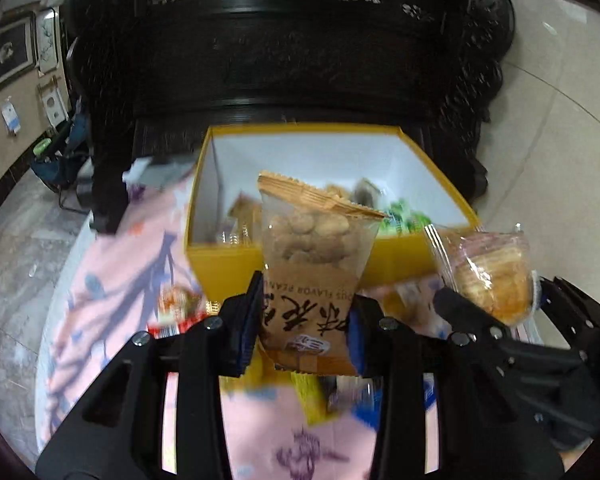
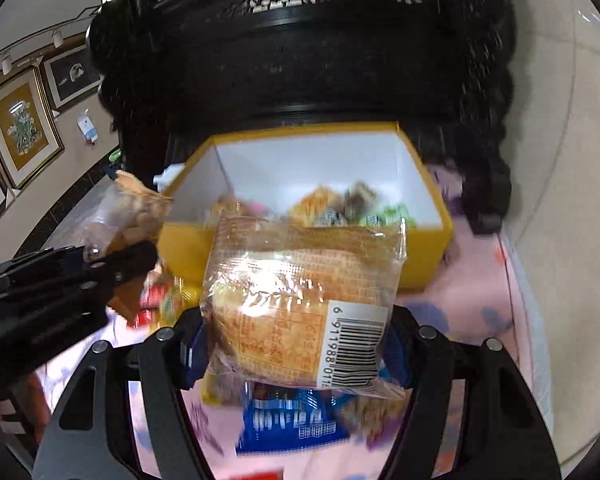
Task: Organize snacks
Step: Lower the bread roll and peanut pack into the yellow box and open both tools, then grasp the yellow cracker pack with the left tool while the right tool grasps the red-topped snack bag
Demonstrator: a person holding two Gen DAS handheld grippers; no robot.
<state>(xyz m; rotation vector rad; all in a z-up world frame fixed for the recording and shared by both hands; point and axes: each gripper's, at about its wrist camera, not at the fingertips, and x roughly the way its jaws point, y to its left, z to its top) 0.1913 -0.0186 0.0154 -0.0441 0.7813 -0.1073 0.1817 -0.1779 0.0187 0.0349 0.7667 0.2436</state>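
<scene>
While both packets hang clear of the table, the scene reads as follows, left to right.

Framed pictures [image 2: 24,128] hang on the wall at far left. A pink patterned cloth [image 1: 116,264] covers the table, with loose snacks [image 1: 176,308] lying blurred on it near the box.

The left gripper [image 1: 306,320] has its jaws clamped on the lower part of a peanut packet [image 1: 316,248]. That packet stands upright, its crimped top edge level with the near wall of the box. In the right wrist view the same gripper [image 2: 112,264] appears at the left edge, holding the packet beside the left corner of the box.

The yellow box [image 1: 228,256] sits open on the cloth, white inside, with several small wrapped snacks [image 2: 340,204] lying on its floor. Dark carved furniture [image 1: 300,60] rises directly behind it.

The right gripper [image 2: 296,344] has its jaws clamped on a pastry packet [image 2: 300,288], clear-wrapped, with a barcode label at its lower right. The packet is held just before the near wall of the box. A blue packet [image 2: 296,424] lies blurred on the cloth beneath it.

Pale floor tile [image 1: 560,140] shows at far right.
</scene>
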